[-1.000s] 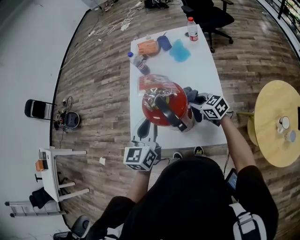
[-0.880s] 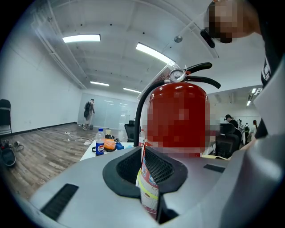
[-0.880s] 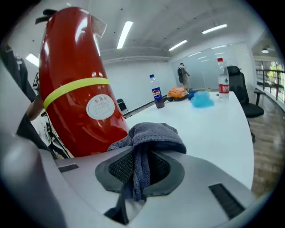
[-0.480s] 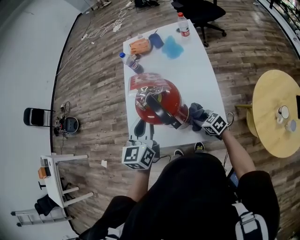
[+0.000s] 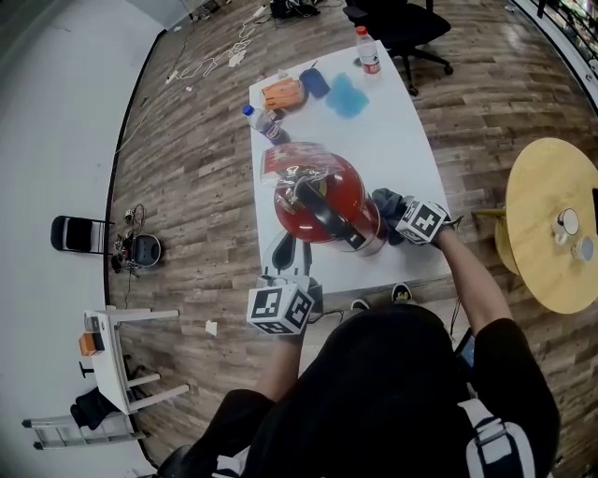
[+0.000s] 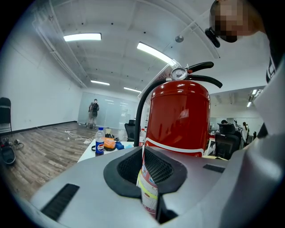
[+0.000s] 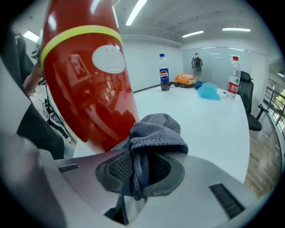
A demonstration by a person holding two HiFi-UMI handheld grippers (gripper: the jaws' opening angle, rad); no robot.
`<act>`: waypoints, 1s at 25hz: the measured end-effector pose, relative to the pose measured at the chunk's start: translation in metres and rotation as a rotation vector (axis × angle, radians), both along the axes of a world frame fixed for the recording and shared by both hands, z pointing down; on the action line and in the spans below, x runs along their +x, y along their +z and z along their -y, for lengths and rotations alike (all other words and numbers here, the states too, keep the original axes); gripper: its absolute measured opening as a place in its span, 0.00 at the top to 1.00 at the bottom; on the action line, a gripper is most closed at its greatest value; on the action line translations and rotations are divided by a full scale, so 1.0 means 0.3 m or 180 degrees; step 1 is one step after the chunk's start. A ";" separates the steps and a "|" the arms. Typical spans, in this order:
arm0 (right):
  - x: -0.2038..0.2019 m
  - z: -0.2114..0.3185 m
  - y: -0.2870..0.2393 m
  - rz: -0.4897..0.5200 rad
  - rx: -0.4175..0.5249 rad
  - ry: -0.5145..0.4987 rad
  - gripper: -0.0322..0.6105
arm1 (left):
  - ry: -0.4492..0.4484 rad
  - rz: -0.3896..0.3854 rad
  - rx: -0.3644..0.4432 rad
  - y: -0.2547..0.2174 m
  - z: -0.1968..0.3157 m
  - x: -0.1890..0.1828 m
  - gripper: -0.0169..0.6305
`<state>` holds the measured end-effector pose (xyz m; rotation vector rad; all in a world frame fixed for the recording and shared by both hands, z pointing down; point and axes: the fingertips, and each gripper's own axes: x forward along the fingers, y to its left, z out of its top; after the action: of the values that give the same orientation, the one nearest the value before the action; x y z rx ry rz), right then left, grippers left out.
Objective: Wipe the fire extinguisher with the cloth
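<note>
A red fire extinguisher (image 5: 327,201) with a black handle and hose stands upright near the front of the white table (image 5: 397,140). In the left gripper view its body (image 6: 180,116) rises just past my left gripper (image 6: 146,167), which is shut on a thin printed tag (image 6: 149,191) low on the extinguisher. In the head view the left gripper (image 5: 286,247) sits at the extinguisher's near left. My right gripper (image 5: 400,219) is shut on a grey cloth (image 7: 153,131). The cloth (image 5: 386,205) lies against the lower right side of the red body (image 7: 89,84).
At the table's far end lie a cola bottle (image 5: 264,124), an orange packet (image 5: 282,92), a blue cloth (image 5: 348,96) and a water bottle (image 5: 367,49). A black office chair (image 5: 402,21) stands behind the table. A round yellow table (image 5: 551,233) is on the right.
My right gripper has slid down the extinguisher's right side with the cloth held in it and tipped further downward. The left gripper has stayed in place.
</note>
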<state>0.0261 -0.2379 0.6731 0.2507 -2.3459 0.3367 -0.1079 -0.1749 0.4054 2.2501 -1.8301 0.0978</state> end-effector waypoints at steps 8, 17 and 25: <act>-0.154 0.147 -0.010 -0.0047 -0.0016 -0.0270 0.84 | -0.0042 0.0044 -0.0028 -0.003 -0.005 0.005 0.92; -0.117 0.153 0.001 0.0374 -0.0150 0.0231 0.85 | 0.0079 0.0070 -0.0048 0.016 0.020 -0.003 0.92; 0.024 -0.127 -0.013 0.0255 -0.0129 0.0761 0.85 | 0.0637 0.0031 -0.0061 0.046 0.008 -0.003 0.92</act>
<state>0.0334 -0.1998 0.6693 0.5084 -2.3888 0.5179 -0.1088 -0.1773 0.4193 2.4170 -1.5967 0.1607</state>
